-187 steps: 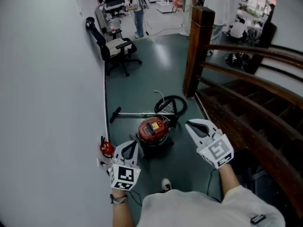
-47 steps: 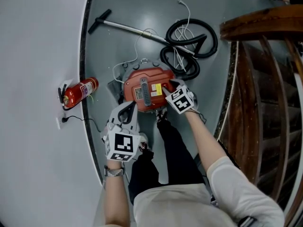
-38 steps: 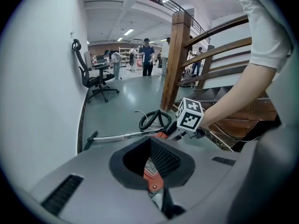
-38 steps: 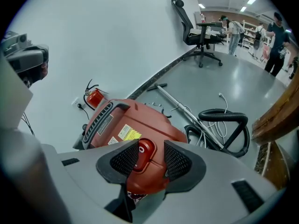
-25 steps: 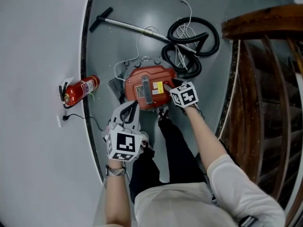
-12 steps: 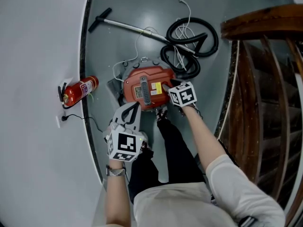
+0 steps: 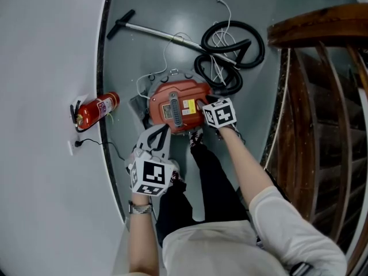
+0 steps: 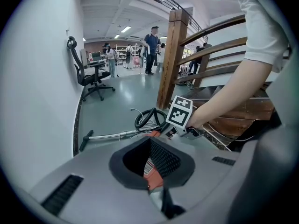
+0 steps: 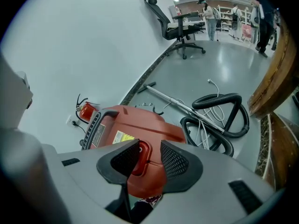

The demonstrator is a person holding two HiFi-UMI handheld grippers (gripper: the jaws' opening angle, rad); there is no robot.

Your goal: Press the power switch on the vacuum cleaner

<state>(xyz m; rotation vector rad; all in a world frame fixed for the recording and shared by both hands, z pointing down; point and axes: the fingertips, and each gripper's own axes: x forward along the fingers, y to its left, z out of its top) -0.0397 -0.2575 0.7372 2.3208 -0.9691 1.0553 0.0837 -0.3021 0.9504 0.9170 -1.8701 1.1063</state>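
Key thing: the power switch (image 9: pixel 143 158) sits right under the tips of the right gripper (image 9: pixel 150 144), a touch ahead and below, showing in the gap between the two jaws at lower centre of the right gripper view. The jaws are apart and closing, w/ nothing pinched and the pads not on the button yet. The left gripper (image 7: pixel 158 135) hangs back at lower left of the machine in the head view, near the person's knee, tips together and empty, so the right hand is clearly nearer and prob. the one to press. The vacuum cleaner (image 7: pixel 164 96) sits on the floor at mid-frame in the head view, close to the curved wall. It's a red domed canister w/ a grey ribbed carry handle (image 7: pixel 175 110) running up-down in frame and a yellow label (image 7: pixel 190 106) beside it. The switch is on the lower-right end of the shell, under the marker cube. It's a round button in a raised ring, same red as the body, so easy to miss. The black hose (image 7: pixel 230 45) coils at upper right. Next move, I'd guess: a short push down and fwd w/ one jaw tip, not a grab.
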